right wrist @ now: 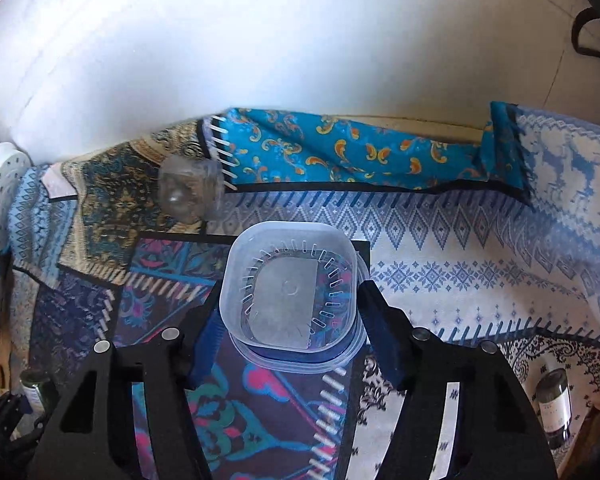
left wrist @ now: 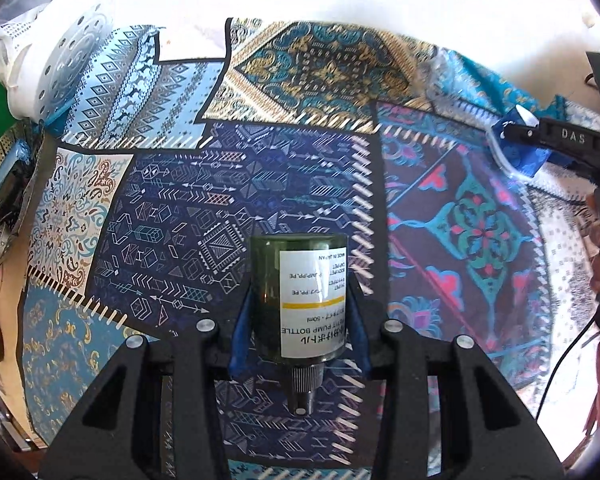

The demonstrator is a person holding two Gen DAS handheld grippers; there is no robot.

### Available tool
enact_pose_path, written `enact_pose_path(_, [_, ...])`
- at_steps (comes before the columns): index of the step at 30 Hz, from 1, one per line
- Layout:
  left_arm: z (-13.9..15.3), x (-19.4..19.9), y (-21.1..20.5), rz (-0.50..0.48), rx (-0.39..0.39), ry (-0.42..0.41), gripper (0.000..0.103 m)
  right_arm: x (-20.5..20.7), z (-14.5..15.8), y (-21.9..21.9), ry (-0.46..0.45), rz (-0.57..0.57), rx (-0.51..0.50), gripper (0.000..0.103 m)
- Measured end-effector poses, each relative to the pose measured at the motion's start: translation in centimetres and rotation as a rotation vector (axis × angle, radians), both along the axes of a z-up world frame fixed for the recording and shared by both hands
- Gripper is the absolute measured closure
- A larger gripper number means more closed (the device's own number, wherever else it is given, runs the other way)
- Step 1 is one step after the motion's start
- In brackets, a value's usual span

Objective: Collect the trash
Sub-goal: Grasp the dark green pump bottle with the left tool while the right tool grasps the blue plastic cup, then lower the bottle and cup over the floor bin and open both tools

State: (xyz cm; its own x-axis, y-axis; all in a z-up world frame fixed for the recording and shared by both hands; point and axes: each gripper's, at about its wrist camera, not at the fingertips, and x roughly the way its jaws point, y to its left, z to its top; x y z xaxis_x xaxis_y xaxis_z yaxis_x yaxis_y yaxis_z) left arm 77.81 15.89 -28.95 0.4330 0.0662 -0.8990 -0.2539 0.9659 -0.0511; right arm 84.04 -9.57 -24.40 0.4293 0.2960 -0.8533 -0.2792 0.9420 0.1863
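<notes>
Patchwork cloth point(left wrist: 204, 208) covers the whole table, white wall far behind it; a white perforated disc thing point(left wrist: 66, 60) sits at the far left edge, seen in both views. Right gripper point(right wrist: 290, 312) is clamped on a clear plastic container point(right wrist: 290, 280), jaws fairly wide, blue pads pressing its two side walls, open mouth tipped toward the camera; probably held as the bin for the trash, or as trash itself, can't tell which. Left gripper point(left wrist: 298, 308) is closed narrow around a small dark green pump bottle point(left wrist: 300, 296), label upside down, pump neck pointing near toward the camera, base pointing far, held above the cloth, likely on its way to a drop. Only the right view shows a crumpled clear cup point(right wrist: 190, 192) lying on its side on the cloth, far-left of the container, plus another dark labelled bottle point(right wrist: 554, 404) at the near right edge, both look like trash left to collect. Only the left view shows the other gripper's arm at far right with a clear plastic edge in it, so the two tools are well apart.
</notes>
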Motion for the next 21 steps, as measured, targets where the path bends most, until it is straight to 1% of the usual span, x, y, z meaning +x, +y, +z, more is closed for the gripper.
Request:
enact_pose_path(4, [2.2,-1.6,-0.3,-0.009,-0.03,-0.054,0.062,-2.5,2.7,-0.2,-0.047,0.017,0.012,0.042])
enact_pose_path(7, [4.0,-2.9,-0.6,-0.033,-0.038,-0.096,0.062,-5.3,5.2,-0.8,-0.087,0.016,0.019,0.042])
enact_pose_path(8, [4.7,-3.6,-0.7,-0.044,-0.04,-0.111,0.062,-5.7,5.6,-1.6,-0.098,0.01,0.021,0.042])
enact_pose_path(9, [5.2,-4.0,-0.7,-0.056,-0.042,-0.124,0.062,-7.1,6.5,-1.9,-0.112,0.0,0.021,0.042])
enact_pose_path(10, [5.8,-4.7,-0.8,-0.071,-0.045,-0.139,0.062,-7.5,6.7,-1.4,-0.122,-0.007,0.021,0.042])
enact_pose_path(12, [7.0,-6.2,-1.0,-0.104,-0.051,-0.166,0.062,-10.5,8.3,-1.9,-0.148,-0.036,0.016,0.042])
enact_pose_path(14, [8.2,-7.9,-1.1,-0.143,-0.061,-0.191,0.062,-12.4,8.4,-1.6,-0.169,-0.066,0.007,0.042])
enact_pose_path(17, [9.7,-10.1,-1.6,-0.195,-0.074,-0.219,0.062,-16.4,9.6,-2.1,-0.194,-0.116,0.005,0.042])
enact_pose_path(18, [10.2,-10.9,-1.9,-0.21,-0.071,-0.228,0.062,-18.1,10.2,-2.5,-0.201,-0.13,0.012,0.042])
enact_pose_path(21, [11.6,-13.6,-3.3,-0.249,-0.042,-0.253,0.062,-21.3,10.8,-2.9,-0.212,-0.151,0.028,0.042])
